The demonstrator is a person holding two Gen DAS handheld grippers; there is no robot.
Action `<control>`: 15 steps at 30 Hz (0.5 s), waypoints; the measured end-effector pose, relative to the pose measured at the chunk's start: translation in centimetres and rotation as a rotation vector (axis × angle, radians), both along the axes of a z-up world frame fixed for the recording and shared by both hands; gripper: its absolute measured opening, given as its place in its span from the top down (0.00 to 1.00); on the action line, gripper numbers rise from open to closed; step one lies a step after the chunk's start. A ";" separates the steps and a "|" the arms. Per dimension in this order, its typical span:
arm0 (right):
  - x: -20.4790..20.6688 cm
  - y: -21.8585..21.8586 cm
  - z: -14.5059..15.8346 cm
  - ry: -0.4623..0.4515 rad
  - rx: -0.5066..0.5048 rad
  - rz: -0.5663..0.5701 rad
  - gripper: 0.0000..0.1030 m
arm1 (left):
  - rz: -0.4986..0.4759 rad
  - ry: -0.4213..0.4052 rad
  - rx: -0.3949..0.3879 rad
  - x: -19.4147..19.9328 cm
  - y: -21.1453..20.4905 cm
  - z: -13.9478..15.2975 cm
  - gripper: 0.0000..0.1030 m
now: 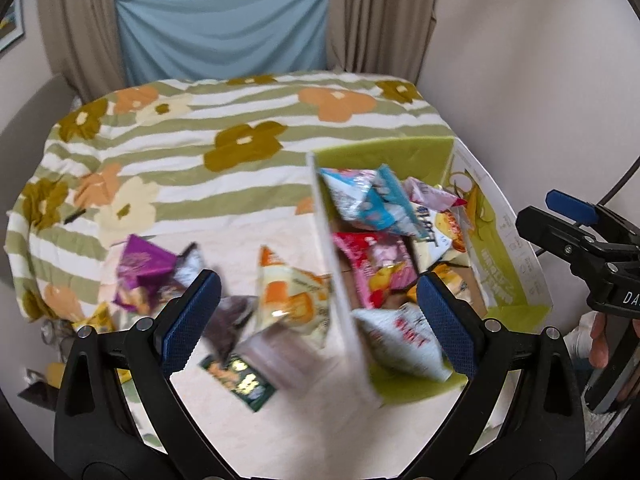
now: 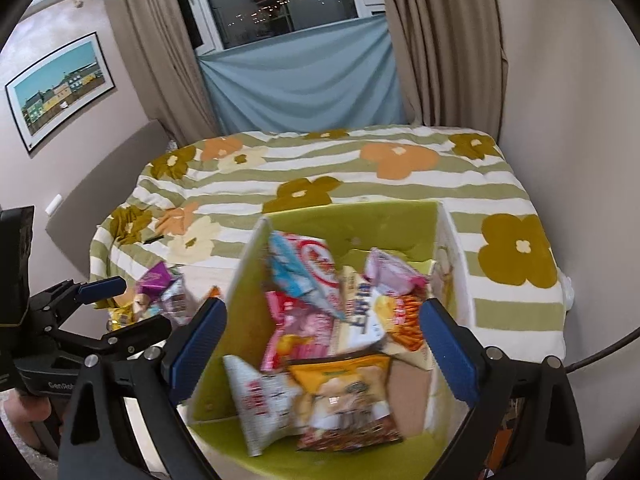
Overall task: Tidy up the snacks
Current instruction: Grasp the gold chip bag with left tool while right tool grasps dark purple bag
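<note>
Green cardboard box [image 2: 352,220] at centre-right of frame, on bed [image 1: 248,120], heaped with about seven crinkly snack packets [image 2: 344,396]; motion blur makes exact count uncertain. About five more packets [image 1: 292,300] loose on bed left of box. Left gripper [image 1: 320,320] spread, empty. Right gripper [image 2: 324,344] spread above box, empty.

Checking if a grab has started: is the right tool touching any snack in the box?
Apart. In the right wrist view the right tool stands wide open above the box, with nothing pinched between its blue pads; the snack packets lie below.
</note>
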State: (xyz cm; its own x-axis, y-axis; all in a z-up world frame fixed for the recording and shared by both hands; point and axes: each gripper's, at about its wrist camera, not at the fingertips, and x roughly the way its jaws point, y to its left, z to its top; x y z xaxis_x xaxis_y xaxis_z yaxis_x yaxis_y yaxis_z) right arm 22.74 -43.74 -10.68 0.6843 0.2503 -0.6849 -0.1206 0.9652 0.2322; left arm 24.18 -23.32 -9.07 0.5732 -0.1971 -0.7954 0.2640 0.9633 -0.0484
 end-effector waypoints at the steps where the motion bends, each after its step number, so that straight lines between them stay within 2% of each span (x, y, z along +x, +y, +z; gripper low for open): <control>1: -0.4 0.9 0.4 -0.010 -0.005 0.001 0.07 | 0.009 -0.012 -0.002 -0.4 1.3 0.3 0.05; 6: -1.8 6.3 1.7 -0.058 -0.029 0.003 0.07 | 0.061 -0.036 -0.009 -1.6 7.8 1.1 0.05; 15: -1.4 16.2 1.1 -0.045 -0.001 0.048 0.07 | 0.174 0.016 -0.036 -2.2 20.5 -0.4 0.05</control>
State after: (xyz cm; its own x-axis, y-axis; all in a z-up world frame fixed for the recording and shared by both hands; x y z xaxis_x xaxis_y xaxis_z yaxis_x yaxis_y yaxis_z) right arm 21.33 -27.51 -9.55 0.7015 0.2830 -0.6541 -0.1769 0.9582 0.2248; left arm 22.01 -2.82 -9.48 0.5886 -0.1248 -0.7987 0.0921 0.9919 -0.0871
